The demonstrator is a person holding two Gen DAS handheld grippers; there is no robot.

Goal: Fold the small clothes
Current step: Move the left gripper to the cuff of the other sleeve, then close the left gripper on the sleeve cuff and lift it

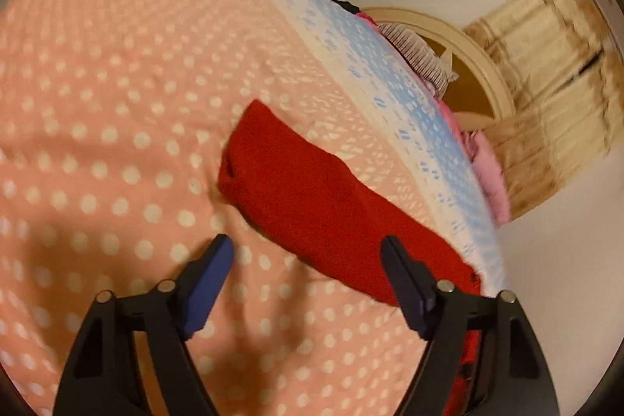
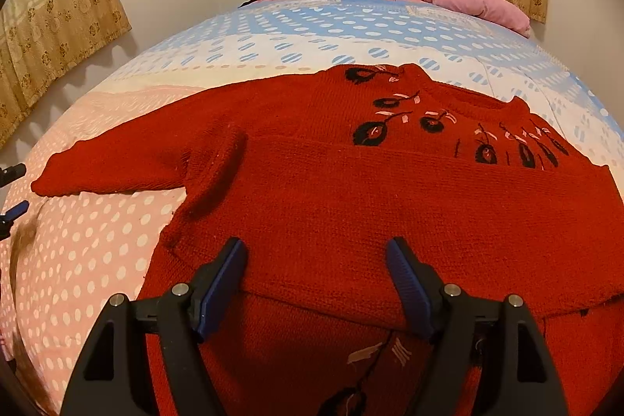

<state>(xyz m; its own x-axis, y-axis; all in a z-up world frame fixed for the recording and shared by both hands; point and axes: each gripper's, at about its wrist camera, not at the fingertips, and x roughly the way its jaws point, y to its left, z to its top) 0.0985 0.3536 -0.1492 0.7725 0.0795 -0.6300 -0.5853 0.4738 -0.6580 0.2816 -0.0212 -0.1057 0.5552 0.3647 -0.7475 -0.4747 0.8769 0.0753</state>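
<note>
Red knit sweater [image 1: 312, 193] sleeve lies out toward the bedspread [image 1: 97, 143]'s blue-bordered edge; my left gripper [image 1: 308, 252] hangs open, nothing pinched, and may grab bedding along with it. Right view: the sweater [image 2: 351, 190] has its hem folded up mid-bed; my right gripper [image 2: 316, 256] is open over that fold, which could slip loose.
</note>
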